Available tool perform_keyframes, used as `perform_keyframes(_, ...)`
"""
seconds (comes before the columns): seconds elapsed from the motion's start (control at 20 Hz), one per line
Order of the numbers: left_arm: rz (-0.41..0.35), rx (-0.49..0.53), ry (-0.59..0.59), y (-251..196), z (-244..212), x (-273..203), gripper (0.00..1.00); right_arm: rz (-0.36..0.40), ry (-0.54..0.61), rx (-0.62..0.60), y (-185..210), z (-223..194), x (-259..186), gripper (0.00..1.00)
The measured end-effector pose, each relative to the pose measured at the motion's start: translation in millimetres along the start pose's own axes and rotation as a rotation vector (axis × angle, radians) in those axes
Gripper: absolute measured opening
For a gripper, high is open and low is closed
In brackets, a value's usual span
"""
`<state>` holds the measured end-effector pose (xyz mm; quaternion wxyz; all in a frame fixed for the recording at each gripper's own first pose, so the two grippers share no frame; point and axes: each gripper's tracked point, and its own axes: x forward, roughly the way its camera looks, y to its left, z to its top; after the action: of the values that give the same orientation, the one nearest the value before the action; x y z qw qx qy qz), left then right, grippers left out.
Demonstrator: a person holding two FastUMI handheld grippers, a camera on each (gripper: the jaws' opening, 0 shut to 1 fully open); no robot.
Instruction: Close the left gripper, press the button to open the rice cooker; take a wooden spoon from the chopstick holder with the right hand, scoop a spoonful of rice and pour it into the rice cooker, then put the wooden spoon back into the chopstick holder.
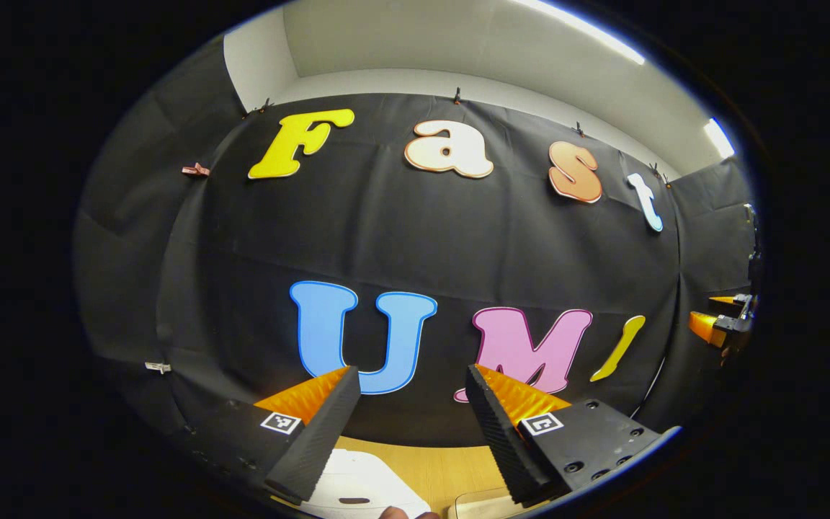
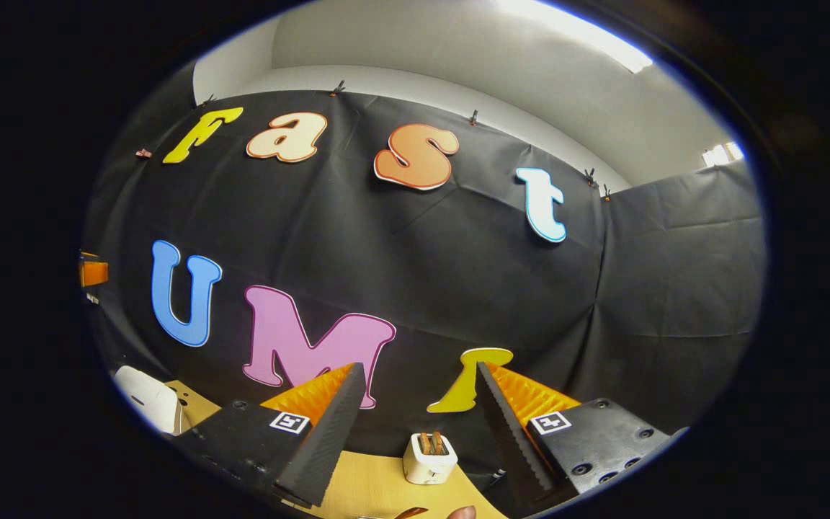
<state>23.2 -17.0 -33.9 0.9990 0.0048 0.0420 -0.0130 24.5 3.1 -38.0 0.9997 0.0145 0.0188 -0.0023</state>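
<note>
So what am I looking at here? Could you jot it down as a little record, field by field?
left tool: open, held up facing the booth wall, holding nothing
right tool: open, also raised, holding nothing
rice cooker: white, low between the left tool's fingers, lid looks down
chopstick holder: white, on the table ahead of the right tool, wooden handles standing in it
table: light wood
task progress: button not yet pressed, spoon not yet taken
</note>
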Motion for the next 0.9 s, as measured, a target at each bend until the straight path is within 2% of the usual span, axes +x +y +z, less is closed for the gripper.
perform_keyframes(0.15, -0.008, 0.012, -0.018, -2.3, 5.8, 1.1, 0.95, -0.006, -0.012, 0.008, -0.1, 2.1, -0.7, 0.95)
perform_keyframes(0.2, -0.007, 0.017, -0.019, -1.3, 6.3, 0.6, 0.95, -0.006, -0.013, 0.011, 0.2, 2.1, -1.2, 0.9)
perform_keyframes(0.25, -0.008, 0.021, -0.018, -1.8, 6.4, 0.5, 0.95, -0.006, -0.01, 0.014, 0.1, 1.3, -0.7, 0.9)
perform_keyframes(0.3, -0.012, 0.024, -0.017, -2.4, 6.9, -0.5, 0.95, -0.006, -0.007, 0.016, 0.0, 1.2, -1.1, 0.95)
perform_keyframes(0.65, -0.01, 0.031, -0.024, 3.2, 11.8, -9.7, 0.95, 0.006, 0.002, 0.018, 2.5, -2.5, -14.6, 0.95)
perform_keyframes(0.7, -0.01, 0.033, -0.026, 4.0, 12.4, -12.7, 0.95, 0.007, -0.002, 0.017, 2.4, -1.2, -18.5, 0.9)
perform_keyframes(0.75, -0.009, 0.034, -0.028, 5.9, 13.8, -14.6, 0.95, 0.007, -0.007, 0.018, 2.5, 0.5, -20.0, 0.9)
perform_keyframes(0.8, -0.008, 0.034, -0.03, 6.8, 14.7, -16.7, 0.95, 0.007, -0.008, 0.018, 2.3, 1.8, -21.6, 0.95)
perform_keyframes(0.9, -0.001, 0.033, -0.032, 9.8, 15.6, -21.2, 0.95, 0.01, -0.004, 0.014, 3.0, 1.5, -24.1, 0.95)
